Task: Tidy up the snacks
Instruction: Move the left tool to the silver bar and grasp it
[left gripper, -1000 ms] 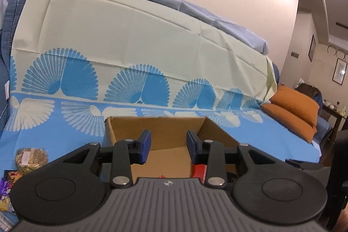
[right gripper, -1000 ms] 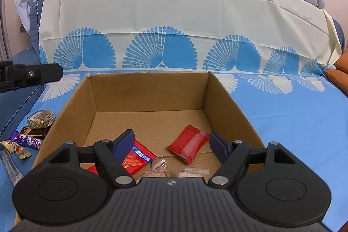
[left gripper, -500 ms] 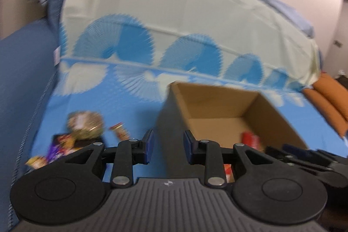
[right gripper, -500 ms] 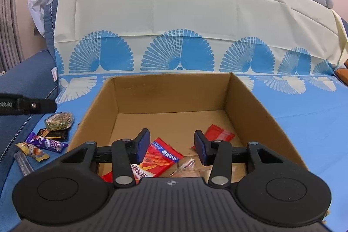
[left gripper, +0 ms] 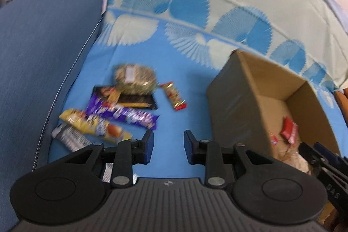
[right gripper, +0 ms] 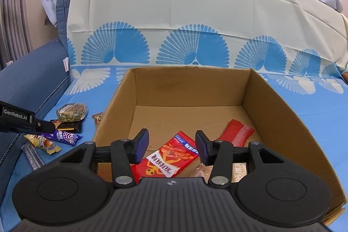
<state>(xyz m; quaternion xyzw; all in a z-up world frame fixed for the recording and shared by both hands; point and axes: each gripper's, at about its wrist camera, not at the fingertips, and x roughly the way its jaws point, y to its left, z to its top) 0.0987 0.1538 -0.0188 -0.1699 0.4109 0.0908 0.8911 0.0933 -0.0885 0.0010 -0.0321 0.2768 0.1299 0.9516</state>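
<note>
The open brown cardboard box sits on the blue fan-patterned bedsheet, and everything else is placed from it. Inside, on its floor, lie a red printed snack packet, a plain red wrapper nearer the right wall, and a pale clear-wrapped item at the near edge (too hidden by the tool to identify). The right gripper hangs above the box's near rim with its jaws moderately apart and nothing between them. Left of the box, well apart from its left wall, a loose cluster of snacks lies on the sheet: a round clear bag of nuts, a black flat packet just beneath it, a purple chocolate bar, a yellow wrapper and a silver-grey stick pack farthest from the box. A small red-and-gold candy bar lies alone between the cluster and the box. The left gripper hovers over the bare strip of sheet between the cluster and the box's left wall, jaws narrowly open and empty. The left view is motion-blurred.
</note>
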